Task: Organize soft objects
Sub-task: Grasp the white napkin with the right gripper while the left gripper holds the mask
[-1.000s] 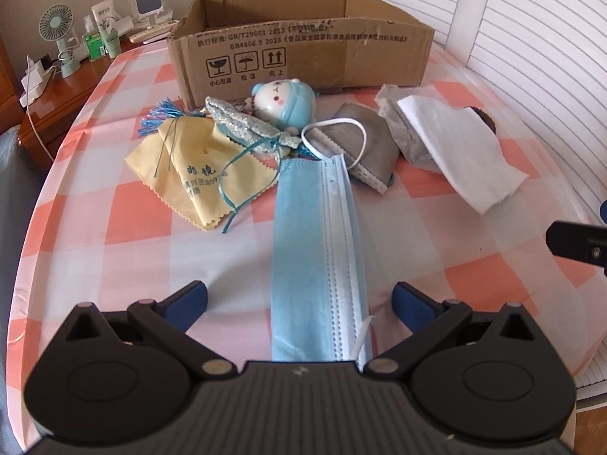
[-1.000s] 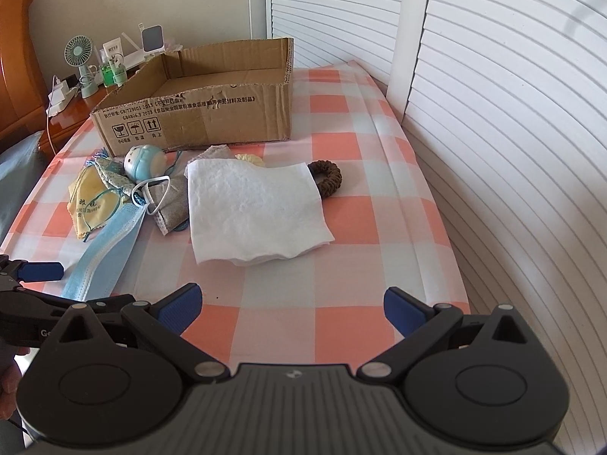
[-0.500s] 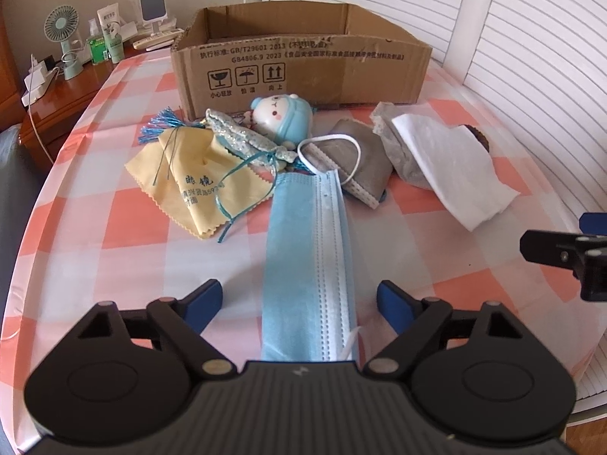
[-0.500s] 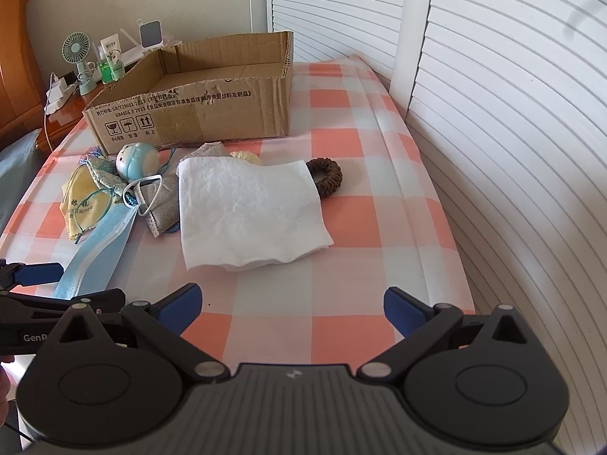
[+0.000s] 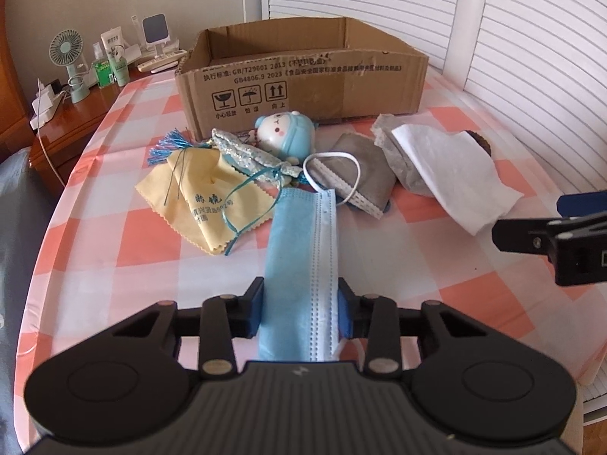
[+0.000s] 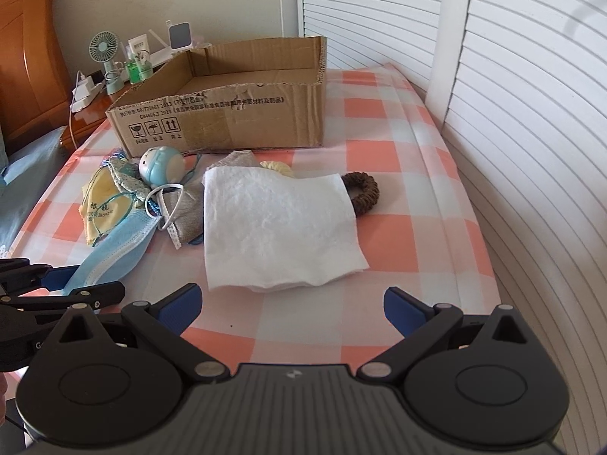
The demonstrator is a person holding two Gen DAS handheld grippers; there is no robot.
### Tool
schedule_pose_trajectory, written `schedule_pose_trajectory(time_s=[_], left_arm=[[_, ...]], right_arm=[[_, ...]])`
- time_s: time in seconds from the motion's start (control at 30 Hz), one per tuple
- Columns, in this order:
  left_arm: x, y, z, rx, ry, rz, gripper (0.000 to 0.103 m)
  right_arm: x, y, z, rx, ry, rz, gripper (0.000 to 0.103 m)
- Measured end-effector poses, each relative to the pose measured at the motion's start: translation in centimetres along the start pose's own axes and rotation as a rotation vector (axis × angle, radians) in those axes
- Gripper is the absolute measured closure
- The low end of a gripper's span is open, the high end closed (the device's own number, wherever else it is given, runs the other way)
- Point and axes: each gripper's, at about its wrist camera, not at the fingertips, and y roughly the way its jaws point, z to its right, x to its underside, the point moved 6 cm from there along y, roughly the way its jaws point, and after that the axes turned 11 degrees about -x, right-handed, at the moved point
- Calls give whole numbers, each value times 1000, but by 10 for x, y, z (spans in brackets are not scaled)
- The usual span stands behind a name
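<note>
Fingers of the left gripper (image 5: pixel 299 305) pinched the near end of the blue mask (image 5: pixel 301 250), likely to carry it to the cardboard box (image 5: pixel 303 83) at twelve o'clock. Right gripper (image 6: pixel 291 309) waited with jaws wide apart before the white tissue (image 6: pixel 277 227), probably its next pick.

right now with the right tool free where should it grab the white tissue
Take the white tissue by its near edge, coming in low from the front with the open right tool. That folded edge lies free on the tablecloth, while the far end covers the brown hair tie and overlaps the grey mask.

Home bedroom: wooden headboard (image 6: pixel 26 49), cluttered nightstand (image 5: pixel 72 121).
</note>
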Motion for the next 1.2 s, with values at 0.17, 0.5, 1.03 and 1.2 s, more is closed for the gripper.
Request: schedule_pose_trajectory(time_s=[0.17, 0.5, 1.03, 1.2], left_arm=[[0, 1, -1, 11, -7, -4, 67], [-1, 2, -2, 25, -11, -7, 67], [-3, 4, 2, 34, 2, -5, 66], [-4, 4, 2, 34, 2, -5, 66]], right_arm=[[-11, 5, -9, -14, -53, 17, 0], [-31, 41, -14, -20, -174, -6, 0], [-28, 60, 5, -43, -157, -43, 5], [-20, 57, -9, -6, -237, -48, 24]])
